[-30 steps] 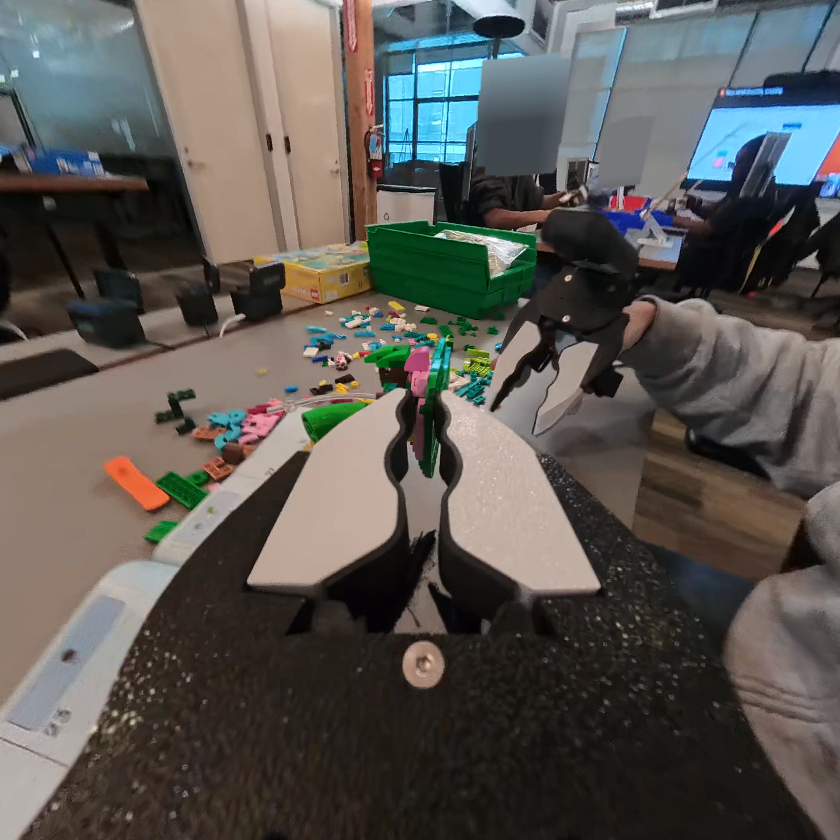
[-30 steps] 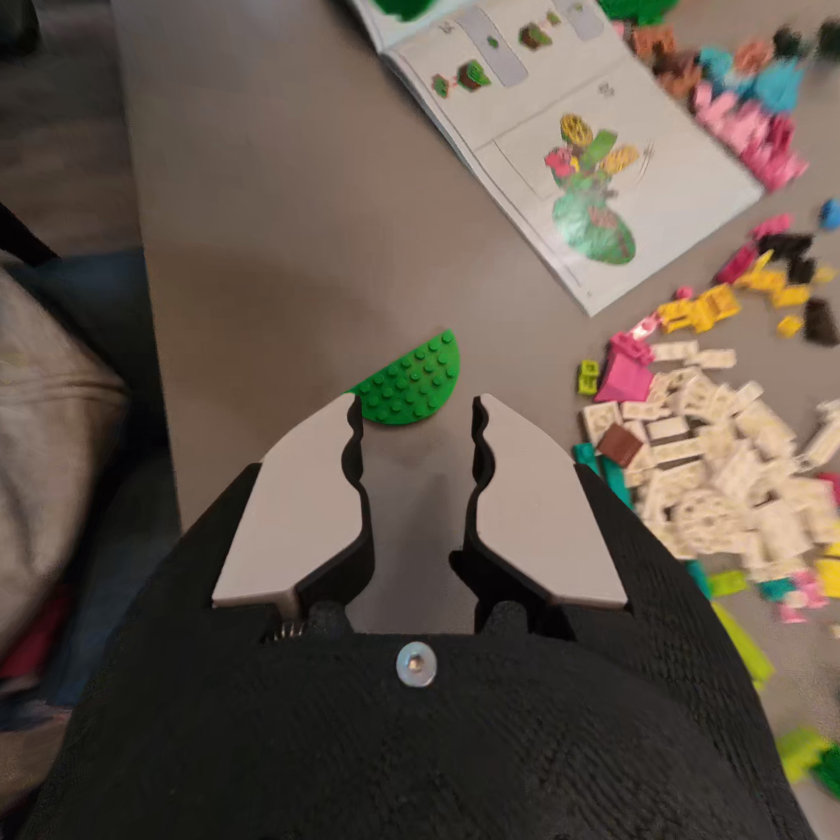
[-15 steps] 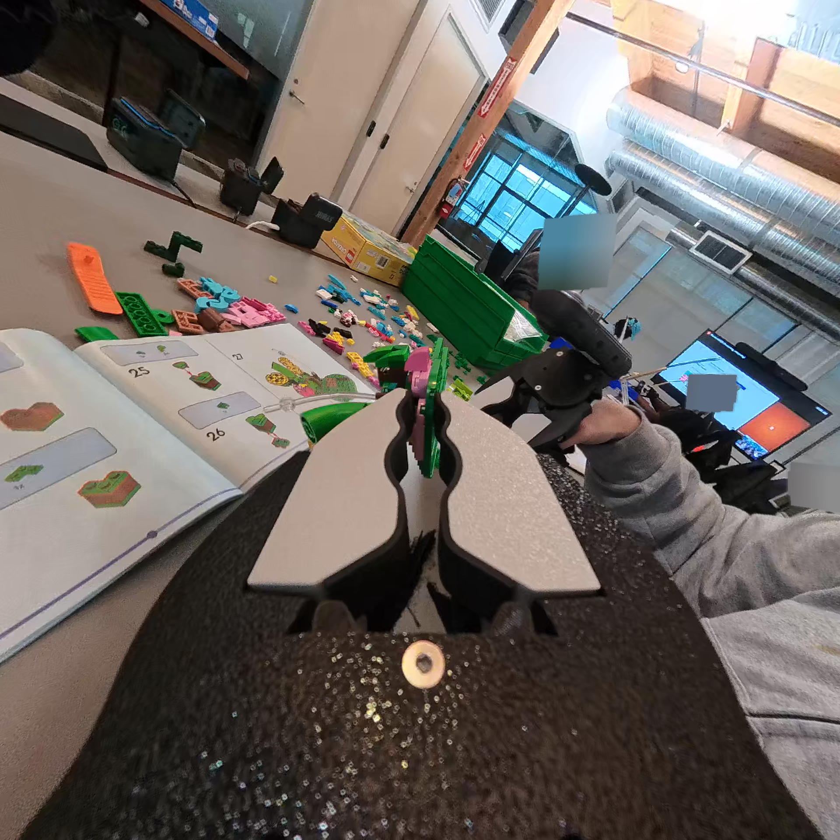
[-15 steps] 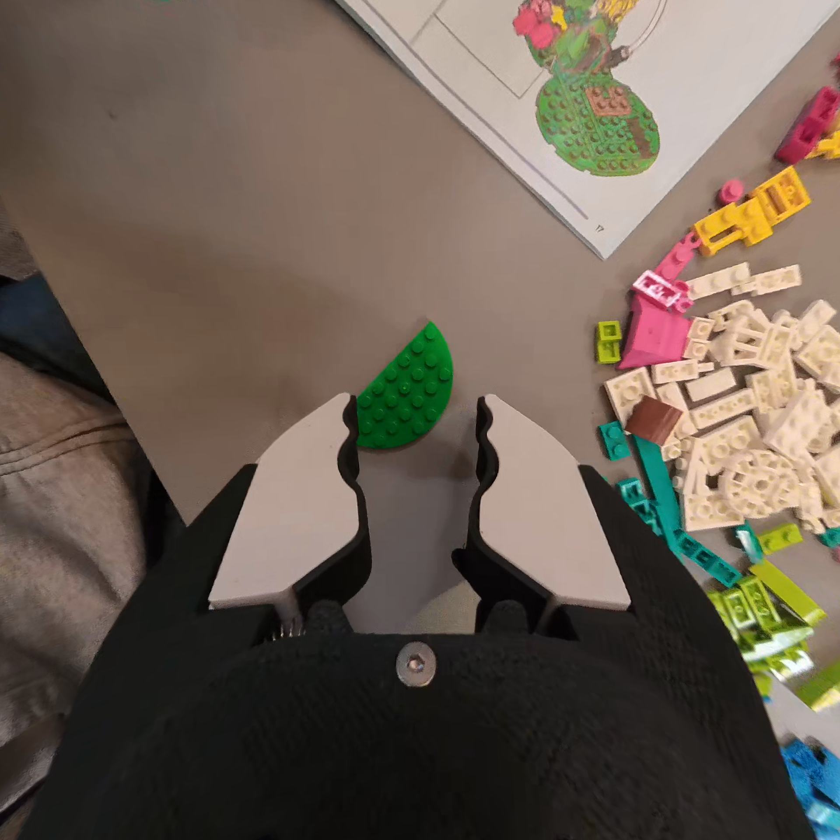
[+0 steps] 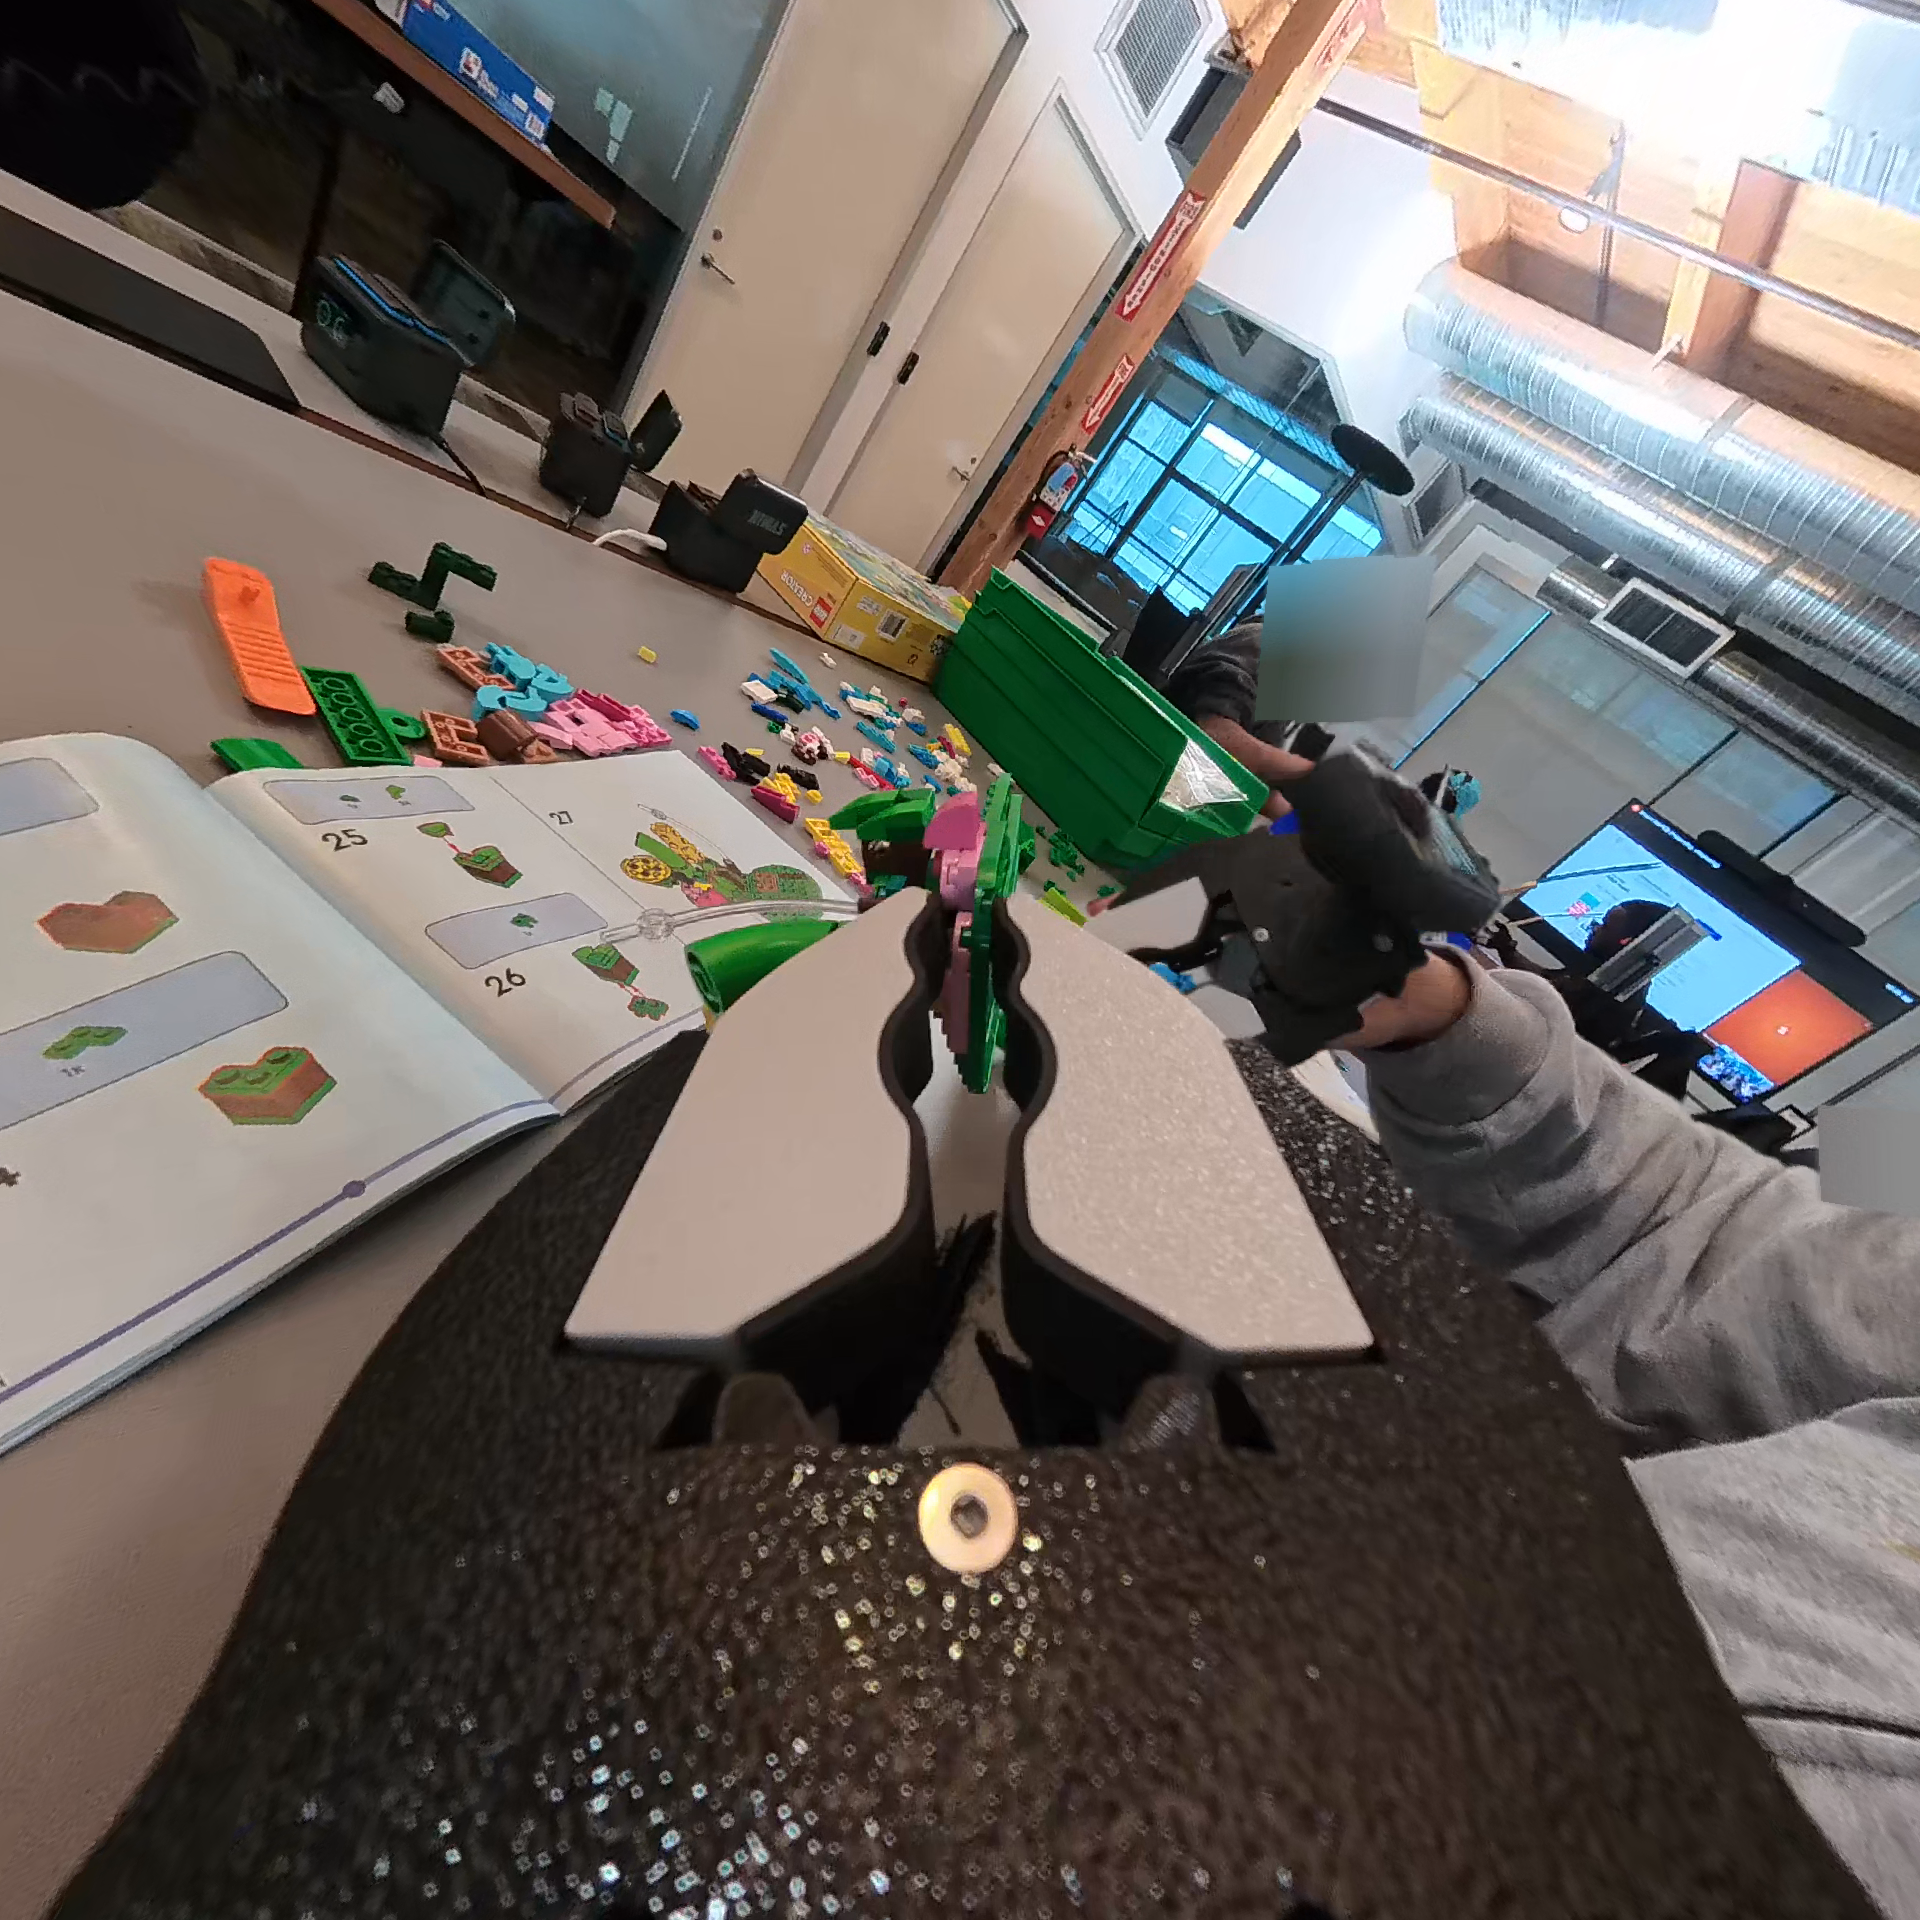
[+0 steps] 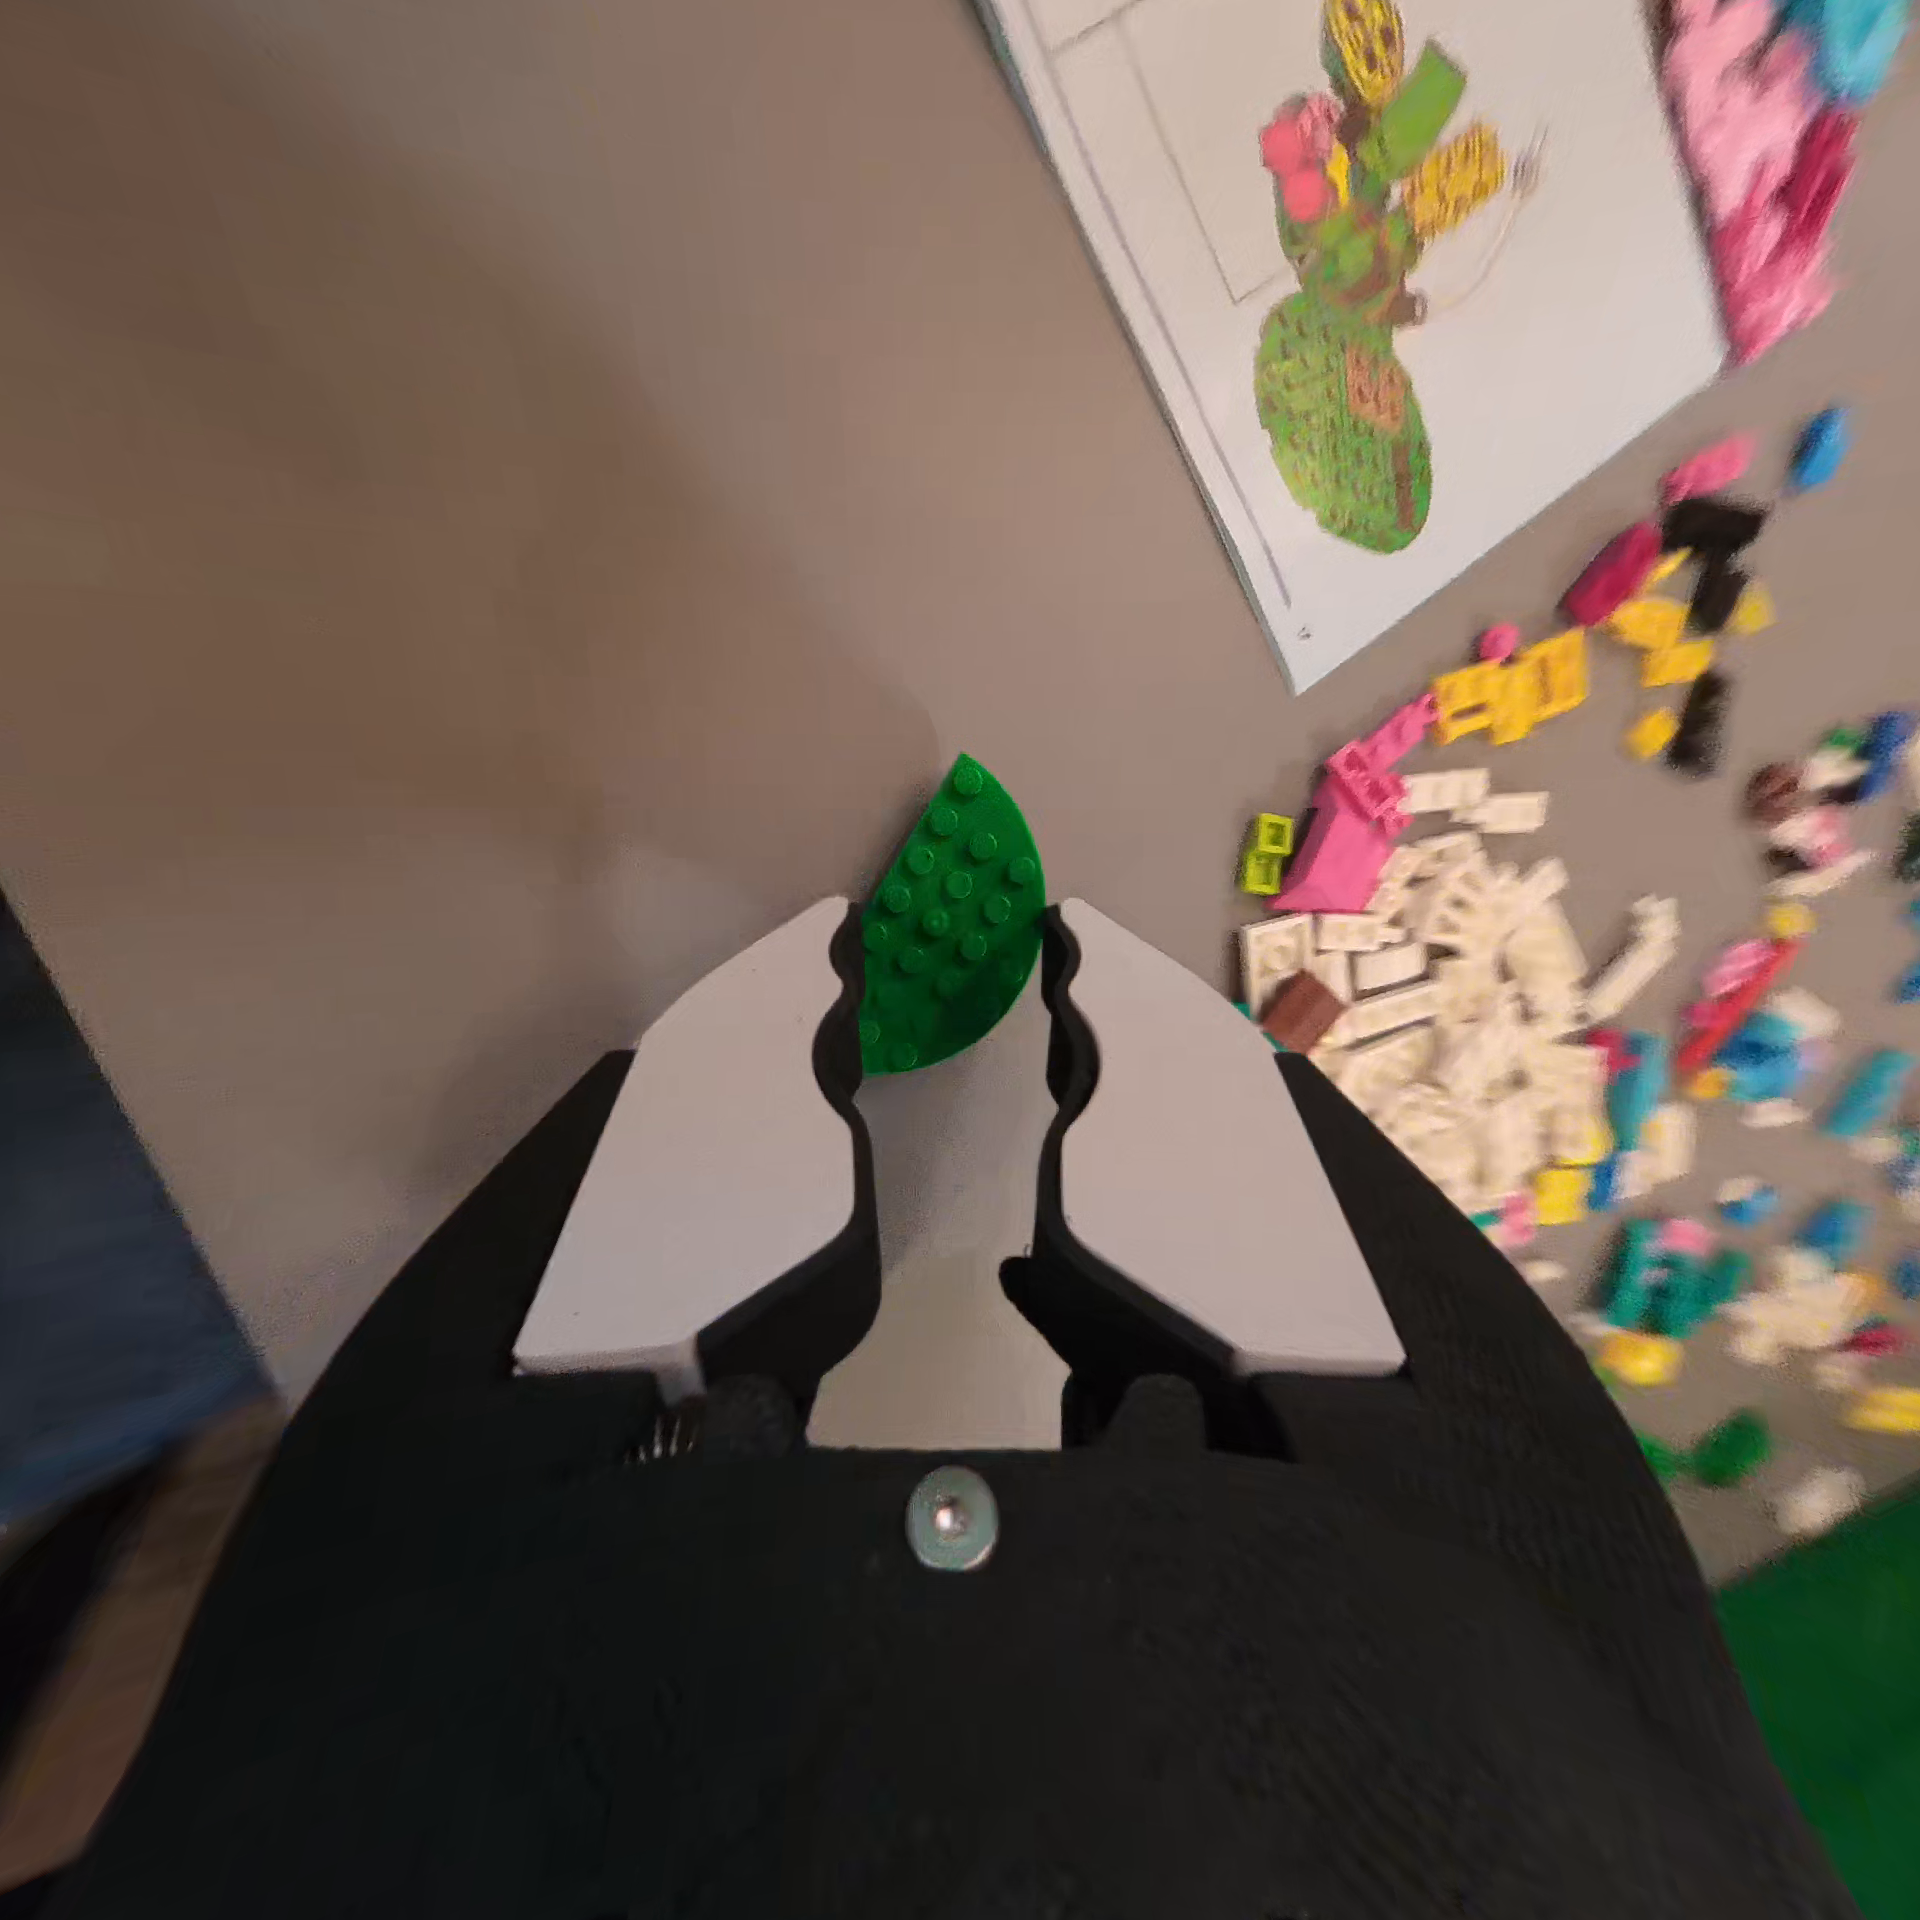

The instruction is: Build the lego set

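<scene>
My left gripper (image 5: 966, 920) is shut on a small brick build (image 5: 982, 862) of green and pink pieces with a green leaf part and a clear tube sticking out to its left, held up above the grey table (image 5: 125, 499). My right gripper (image 6: 948, 920) is shut on a green half-round studded plate (image 6: 951, 883): one pad lies on its straight edge, the other on its curved edge. The plate looks sharp while the table behind it is blurred. The right gripper also shows in the left wrist view (image 5: 1132, 925), low over the table to the right of the build.
An open instruction booklet (image 5: 312, 935) lies on the table and also shows in the right wrist view (image 6: 1403, 260). Loose bricks are scattered beyond it, with a white pile (image 6: 1455, 1018) right of my right gripper. A green bin (image 5: 1070, 727), a yellow box (image 5: 862, 603) and an orange tool (image 5: 255, 634) stand farther off. The table edge (image 6: 125, 1060) is at the left. Spacing between my two grippers at the tips: around 20 cm.
My right gripper moved onto the green half-round plate and its pads came together on it. My left gripper tilted with the build still in its grasp.
</scene>
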A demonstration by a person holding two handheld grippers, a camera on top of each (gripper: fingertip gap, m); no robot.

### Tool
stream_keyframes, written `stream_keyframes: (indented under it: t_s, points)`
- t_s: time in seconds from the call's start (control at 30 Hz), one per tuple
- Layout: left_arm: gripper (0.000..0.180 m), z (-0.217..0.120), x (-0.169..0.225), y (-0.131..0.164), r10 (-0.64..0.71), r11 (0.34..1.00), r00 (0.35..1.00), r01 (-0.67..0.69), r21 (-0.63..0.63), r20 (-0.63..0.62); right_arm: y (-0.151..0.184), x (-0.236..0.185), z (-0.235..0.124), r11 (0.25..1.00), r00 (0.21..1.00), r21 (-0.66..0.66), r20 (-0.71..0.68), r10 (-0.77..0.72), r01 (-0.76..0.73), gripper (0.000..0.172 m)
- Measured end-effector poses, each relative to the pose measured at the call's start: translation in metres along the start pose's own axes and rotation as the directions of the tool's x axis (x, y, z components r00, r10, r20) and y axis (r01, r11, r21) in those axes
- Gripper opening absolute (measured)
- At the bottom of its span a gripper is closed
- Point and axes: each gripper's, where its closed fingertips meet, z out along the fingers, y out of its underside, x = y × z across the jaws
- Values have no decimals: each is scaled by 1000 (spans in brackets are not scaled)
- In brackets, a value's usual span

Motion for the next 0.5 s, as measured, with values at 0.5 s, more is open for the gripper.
stream_keyframes:
  t_s: [0.5]
  points:
    - [8,7,11,9,-11,1000,998,10,-23,-55,47,4,-29,933,919,-18,-168,-356,358,23]
